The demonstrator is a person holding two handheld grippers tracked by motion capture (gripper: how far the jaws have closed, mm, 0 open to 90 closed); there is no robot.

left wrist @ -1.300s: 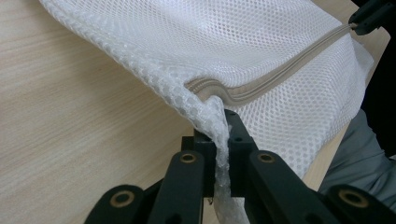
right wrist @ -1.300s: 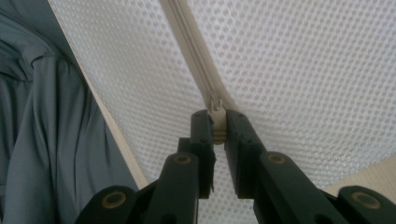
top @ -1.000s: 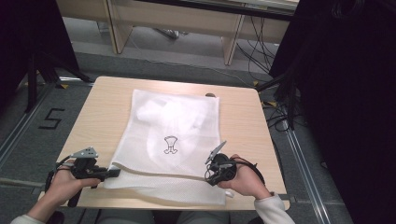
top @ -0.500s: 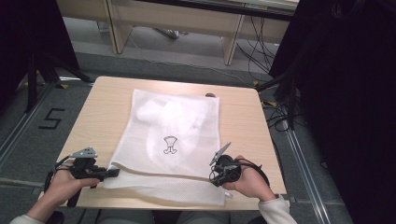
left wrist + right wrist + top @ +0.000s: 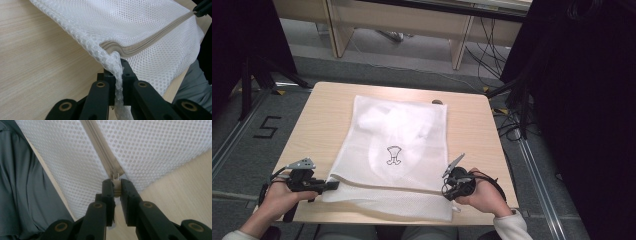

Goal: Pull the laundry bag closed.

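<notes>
Lying: white mesh bag (image 5: 397, 150), flat on wooden table (image 5: 322, 115), beige zipper (image 5: 150, 40) shut.
Left gripper (image 5: 117, 75): clamped on bag's corner.
Right gripper (image 5: 115, 188): clamped on zipper pull (image 5: 115, 187).

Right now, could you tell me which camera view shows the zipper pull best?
The right gripper view: the zipper pull sits pinched between the right hand-held gripper's jaws. The left gripper view shows the zipper's other end, and the high view a faint line across the mesh bag.
</notes>
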